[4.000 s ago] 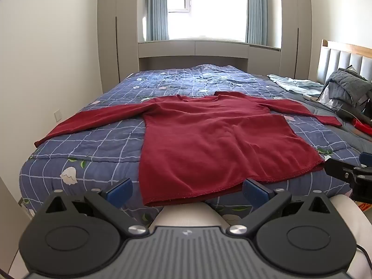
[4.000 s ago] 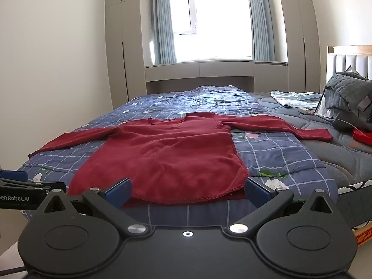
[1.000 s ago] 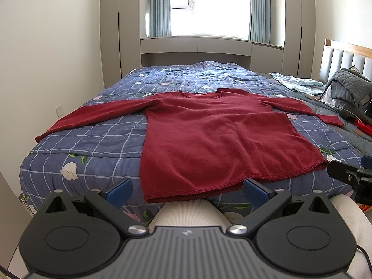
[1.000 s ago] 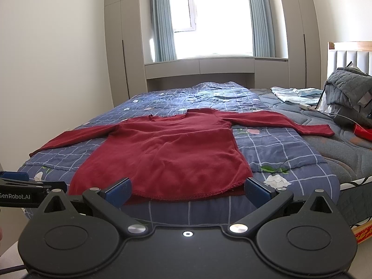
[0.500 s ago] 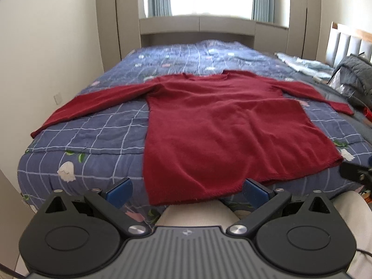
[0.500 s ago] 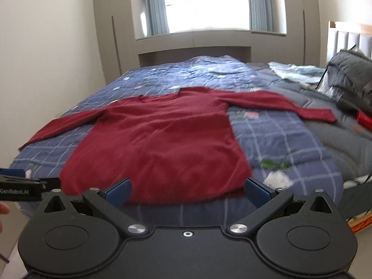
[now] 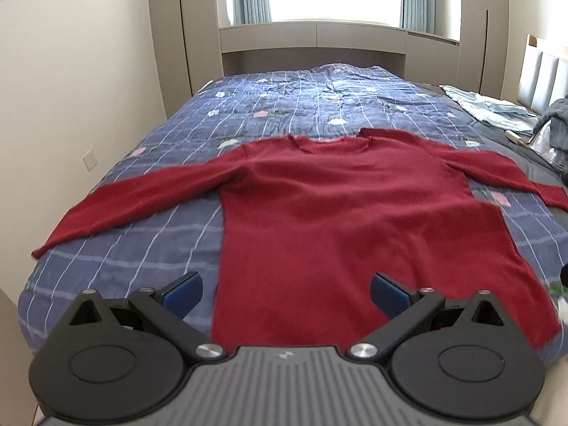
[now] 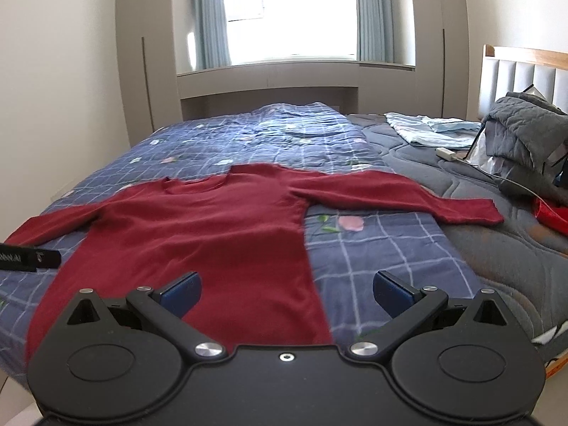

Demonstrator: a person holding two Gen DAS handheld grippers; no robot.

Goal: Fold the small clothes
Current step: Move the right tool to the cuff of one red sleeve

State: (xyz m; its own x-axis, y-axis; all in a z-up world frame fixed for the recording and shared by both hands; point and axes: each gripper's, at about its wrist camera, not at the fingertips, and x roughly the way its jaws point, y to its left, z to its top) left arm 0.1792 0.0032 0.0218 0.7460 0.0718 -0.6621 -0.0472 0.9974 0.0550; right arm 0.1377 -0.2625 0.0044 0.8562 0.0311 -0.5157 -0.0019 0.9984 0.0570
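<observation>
The red sweater (image 7: pixel 340 220) lies flat on the blue checked quilt (image 7: pixel 284 106), its near hem hidden behind the left gripper (image 7: pixel 285 293) and right gripper (image 8: pixel 285 291), both wide open and empty.

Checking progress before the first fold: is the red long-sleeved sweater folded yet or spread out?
Spread out. The red long-sleeved sweater lies flat on the blue checked quilt, both sleeves stretched sideways, no folds.

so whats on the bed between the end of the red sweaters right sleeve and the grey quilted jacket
In the right wrist view, only grey mattress cover lies between the red sweater sleeve cuff and the grey jacket, crossed by a thin white cable.
</observation>
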